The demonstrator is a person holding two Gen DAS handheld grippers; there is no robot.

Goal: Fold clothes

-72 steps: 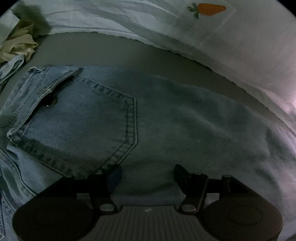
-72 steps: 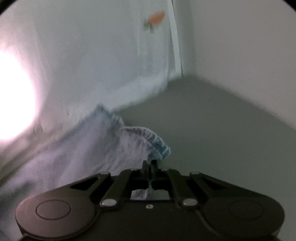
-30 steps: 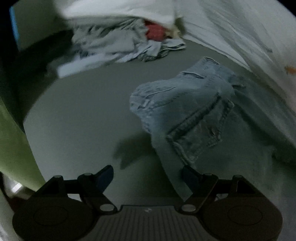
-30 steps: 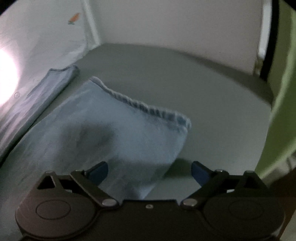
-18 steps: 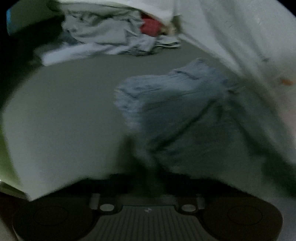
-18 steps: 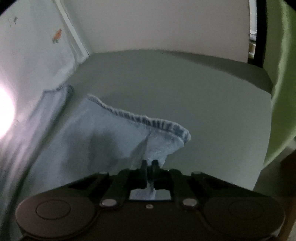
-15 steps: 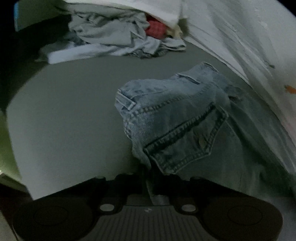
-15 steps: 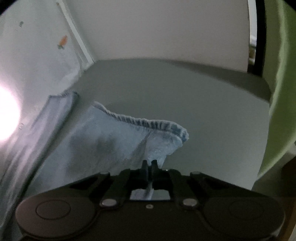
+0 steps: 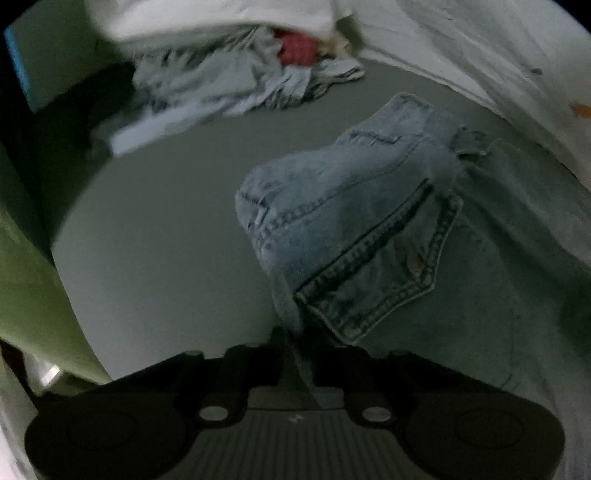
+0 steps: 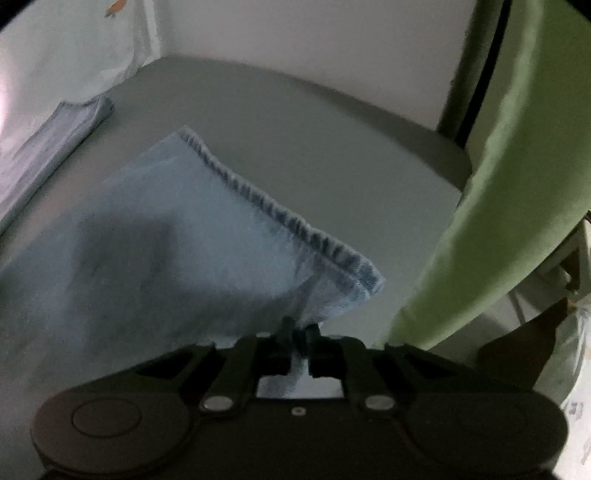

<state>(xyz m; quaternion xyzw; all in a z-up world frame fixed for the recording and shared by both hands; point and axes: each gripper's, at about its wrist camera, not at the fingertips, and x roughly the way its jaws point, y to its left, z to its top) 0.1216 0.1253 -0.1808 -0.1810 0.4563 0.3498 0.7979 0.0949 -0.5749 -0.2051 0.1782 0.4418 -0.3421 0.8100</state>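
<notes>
Left tool (image 9: 297, 354) pinches the jeans (image 9: 369, 229) by the pocket, jaws easing; right tool (image 10: 300, 338) likewise pinches the hem (image 10: 280, 218).

The left gripper (image 9: 297, 345) sits in deep shadow, so its fingertips cannot be made out where the jeans (image 9: 354, 236) pass between them. Beyond the jeans, the pile of clothes (image 9: 221, 85) is smeared by blur; single garments cannot be told apart, and the white bedding (image 9: 221, 14) covers its far side. The right side of the jeans runs past the picture's edge. In the right wrist view, the trouser leg (image 10: 166, 236) is cut off at the left edge, and the right gripper (image 10: 299, 341) hides its near corner.
</notes>
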